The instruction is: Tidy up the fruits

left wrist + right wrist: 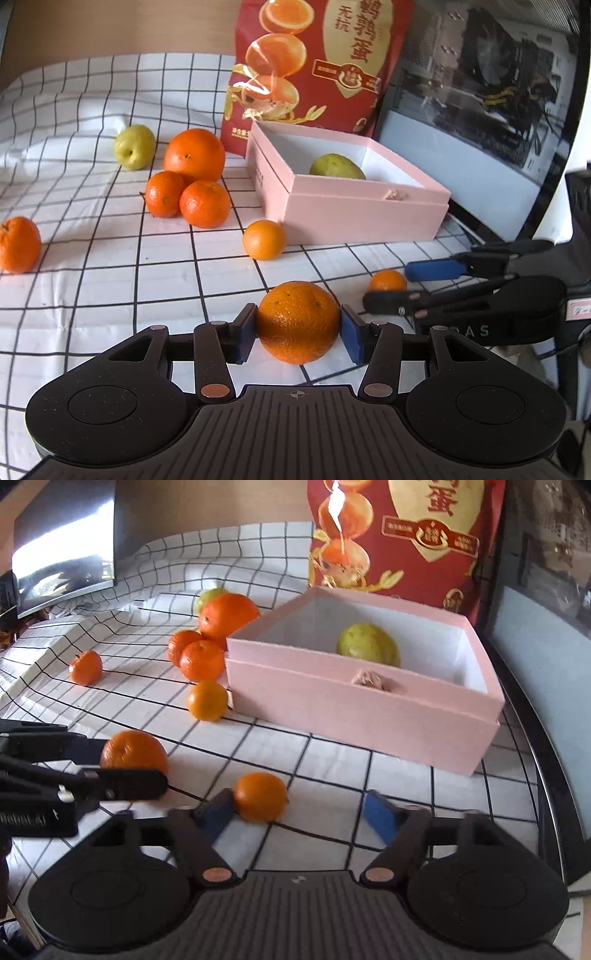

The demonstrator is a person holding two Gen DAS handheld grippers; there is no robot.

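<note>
In the left wrist view the left gripper (298, 334) tilts downward over the checked counter (110, 280), its blue pads pressed on both sides of an orange (298, 322) at lower centre. In the right wrist view the right gripper (299, 814) also points down, its jaws partly open and blurred; a small tangerine (260, 796) touches the left pad with a clear gap to the right one. The pink box (354, 709), centre right, holds a green pear (368, 644).

Red bag (325, 62) top cut off
</note>
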